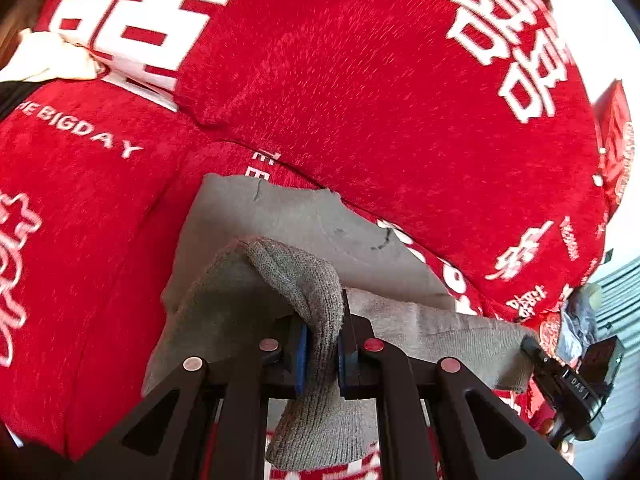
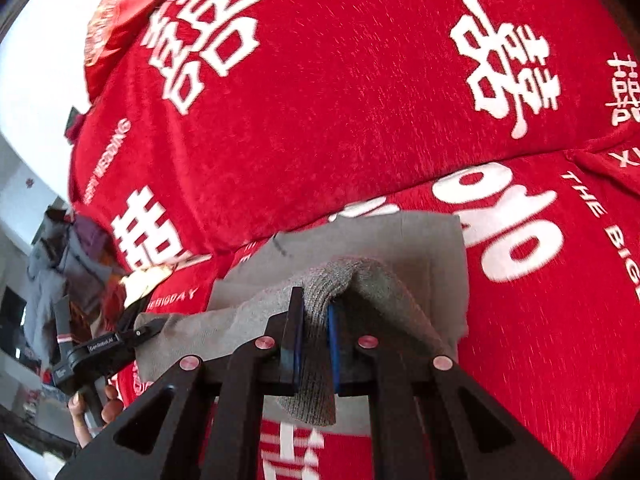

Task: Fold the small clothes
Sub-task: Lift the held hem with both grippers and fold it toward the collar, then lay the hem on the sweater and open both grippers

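A small grey garment [image 1: 288, 220] with a ribbed knit hem lies on red bedding; it also shows in the right wrist view [image 2: 384, 236]. My left gripper [image 1: 323, 340] is shut on a bunched ribbed edge [image 1: 308, 280] at one end. My right gripper [image 2: 314, 332] is shut on the ribbed edge [image 2: 340, 276] at the other end. The hem is stretched between them, lifted above the flat part. The right gripper appears in the left wrist view [image 1: 560, 368], the left gripper in the right wrist view [image 2: 120, 340].
A red quilt [image 1: 360, 80] with white characters covers the bed and piles up behind the garment. A cream cloth [image 1: 52, 60] lies at far left. Clothes hang on a rack [image 2: 60, 248] at left, and a red cushion [image 2: 116, 12] sits at upper left.
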